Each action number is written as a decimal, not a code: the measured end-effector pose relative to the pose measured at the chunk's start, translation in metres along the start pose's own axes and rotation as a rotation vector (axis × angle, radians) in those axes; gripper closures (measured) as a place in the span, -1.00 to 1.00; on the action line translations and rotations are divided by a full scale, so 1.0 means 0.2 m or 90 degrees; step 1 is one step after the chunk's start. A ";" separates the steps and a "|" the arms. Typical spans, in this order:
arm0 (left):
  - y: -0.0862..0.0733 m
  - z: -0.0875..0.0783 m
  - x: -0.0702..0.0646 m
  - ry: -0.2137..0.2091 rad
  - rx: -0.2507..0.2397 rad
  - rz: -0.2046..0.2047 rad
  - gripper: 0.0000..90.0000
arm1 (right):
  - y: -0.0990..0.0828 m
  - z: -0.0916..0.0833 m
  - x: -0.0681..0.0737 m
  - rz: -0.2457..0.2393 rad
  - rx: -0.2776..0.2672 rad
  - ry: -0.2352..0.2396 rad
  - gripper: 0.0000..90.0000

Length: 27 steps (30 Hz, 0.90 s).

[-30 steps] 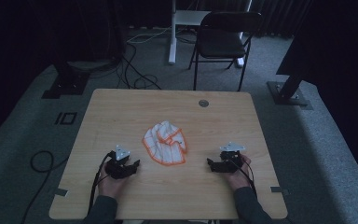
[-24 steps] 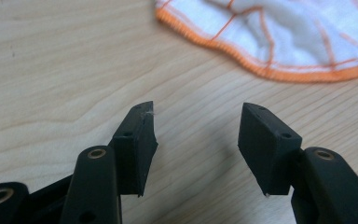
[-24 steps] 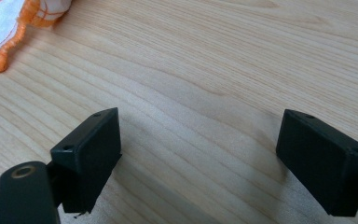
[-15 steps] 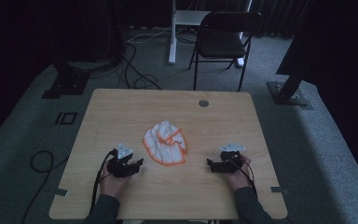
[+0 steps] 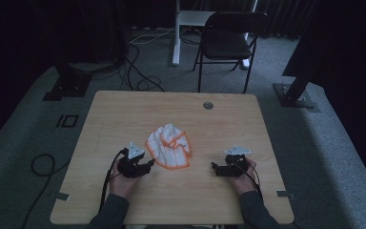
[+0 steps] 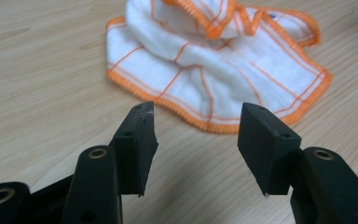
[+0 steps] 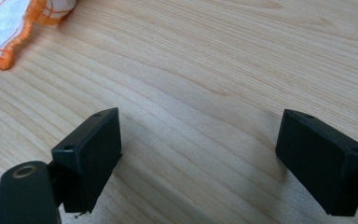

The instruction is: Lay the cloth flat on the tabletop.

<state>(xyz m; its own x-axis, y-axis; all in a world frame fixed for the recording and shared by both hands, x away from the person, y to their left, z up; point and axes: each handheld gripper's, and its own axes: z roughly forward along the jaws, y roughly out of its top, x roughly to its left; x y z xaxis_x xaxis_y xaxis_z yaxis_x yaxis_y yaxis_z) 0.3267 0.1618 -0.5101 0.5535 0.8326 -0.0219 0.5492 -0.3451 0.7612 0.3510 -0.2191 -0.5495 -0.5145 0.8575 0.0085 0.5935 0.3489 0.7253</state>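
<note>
Two grippers (image 5: 151, 165) (image 5: 213, 167) flanking cloth (image 5: 169, 146)

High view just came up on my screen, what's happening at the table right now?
A person sits at the wooden table with a tool in each hand. A crumpled white cloth with orange edging lies between them, untouched. The left tool is open and aimed at the cloth's near edge, just short of it. The right tool is open wide over bare wood, with only a corner of the cloth at the top left of the right gripper view. Nothing is gripped yet.
</note>
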 end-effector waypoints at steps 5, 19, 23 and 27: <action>0.03 0.02 -0.02 -0.007 -0.004 0.004 0.05 | 0.00 0.00 0.00 0.000 0.000 0.000 -0.69; 0.11 0.12 -0.16 -0.046 -0.006 0.046 0.05 | 0.00 0.00 0.00 0.000 0.000 0.000 -0.69; 0.13 0.16 -0.20 -0.056 -0.004 0.050 0.10 | 0.00 0.00 0.00 -0.001 0.000 0.000 -0.69; 0.15 0.19 -0.23 -0.063 -0.001 0.060 0.18 | 0.00 0.00 0.00 0.000 0.000 0.000 -0.69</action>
<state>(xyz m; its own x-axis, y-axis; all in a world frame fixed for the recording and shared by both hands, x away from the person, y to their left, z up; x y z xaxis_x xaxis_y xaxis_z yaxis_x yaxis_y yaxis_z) 0.3405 0.0963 -0.5110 0.6617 0.7496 -0.0140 0.4910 -0.4192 0.7636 0.3510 -0.2191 -0.5495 -0.5149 0.8572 0.0083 0.5932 0.3493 0.7254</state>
